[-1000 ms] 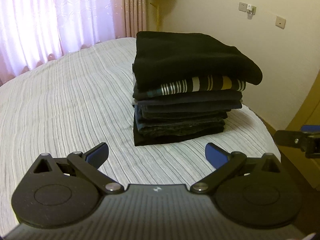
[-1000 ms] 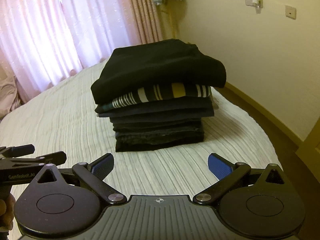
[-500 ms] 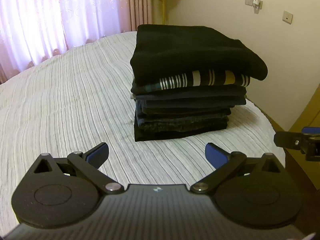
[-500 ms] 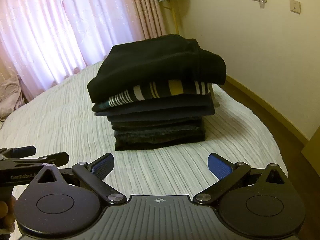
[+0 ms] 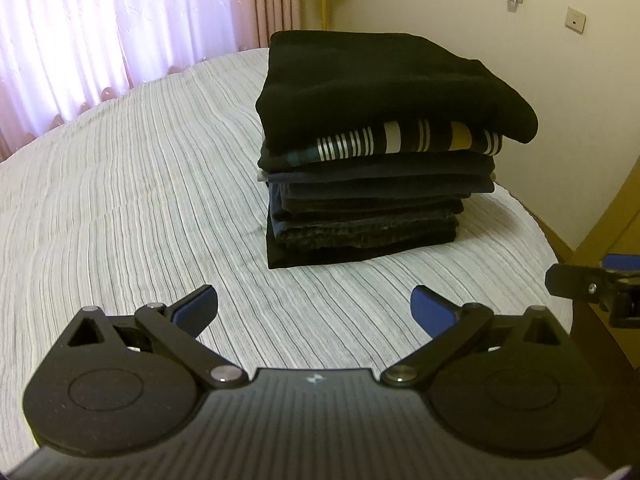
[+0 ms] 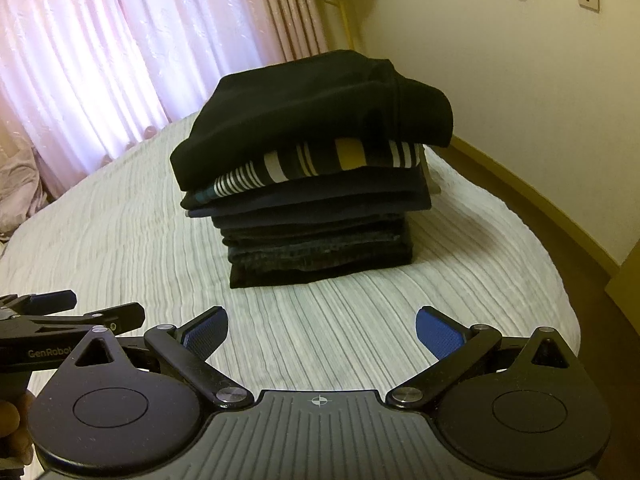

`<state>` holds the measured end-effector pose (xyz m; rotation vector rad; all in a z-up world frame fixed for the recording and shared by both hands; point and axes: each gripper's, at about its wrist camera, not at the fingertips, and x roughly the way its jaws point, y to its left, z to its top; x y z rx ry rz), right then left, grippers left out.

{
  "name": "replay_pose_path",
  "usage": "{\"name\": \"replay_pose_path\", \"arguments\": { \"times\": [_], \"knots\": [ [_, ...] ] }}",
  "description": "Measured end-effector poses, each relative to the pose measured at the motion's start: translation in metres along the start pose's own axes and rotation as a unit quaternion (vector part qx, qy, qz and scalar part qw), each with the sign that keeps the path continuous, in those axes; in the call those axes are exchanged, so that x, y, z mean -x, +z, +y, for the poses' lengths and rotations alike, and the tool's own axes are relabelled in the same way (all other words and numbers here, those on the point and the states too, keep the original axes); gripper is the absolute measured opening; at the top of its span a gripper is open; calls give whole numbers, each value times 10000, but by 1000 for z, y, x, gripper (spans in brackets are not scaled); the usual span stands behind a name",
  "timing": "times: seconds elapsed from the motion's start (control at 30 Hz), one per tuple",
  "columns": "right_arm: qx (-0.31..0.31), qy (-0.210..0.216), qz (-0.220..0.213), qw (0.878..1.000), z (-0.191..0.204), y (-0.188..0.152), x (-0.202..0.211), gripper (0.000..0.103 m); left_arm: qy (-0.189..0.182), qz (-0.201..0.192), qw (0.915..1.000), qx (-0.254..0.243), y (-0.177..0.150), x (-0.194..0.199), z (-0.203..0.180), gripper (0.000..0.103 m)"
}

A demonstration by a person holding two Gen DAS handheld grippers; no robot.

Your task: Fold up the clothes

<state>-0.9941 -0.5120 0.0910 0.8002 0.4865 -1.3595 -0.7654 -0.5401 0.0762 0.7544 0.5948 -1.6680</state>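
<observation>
Both tools, left [image 5: 314, 308] and right [image 6: 322, 330], gape empty before stacked clothes [image 5: 376, 152].

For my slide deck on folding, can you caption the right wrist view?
Open right gripper faces a tidy stack of folded dark clothes on a striped bed.

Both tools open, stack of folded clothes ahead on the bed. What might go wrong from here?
1. The black top garment overhangs the narrower stack of folded clothes; a nudge might slide it off.
2. The stack sits on the soft striped bedspread, so pressing nearby may tip it.
3. The left tool and right tool are close and might collide.
</observation>
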Motion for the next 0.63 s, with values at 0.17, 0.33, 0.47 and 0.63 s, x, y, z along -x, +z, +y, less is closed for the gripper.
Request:
{"name": "replay_pose_path", "arguments": {
  "times": [0.17,0.33,0.47,0.63],
  "knots": [
    [9,-9,14,10000,1,-1,-1,103,6,24,10000,-32,0,-3,0,102],
    [29,-18,15,10000,3,-1,-2,103,3,36,10000,-53,0,-4,0,102],
    [39,-12,7,10000,4,-1,-2,103,-1,18,10000,-46,0,-5,-1,102],
    [44,4,12,10000,6,-1,-3,103,-3,-40,10000,-35,0,-4,-2,102]
  ]
}}
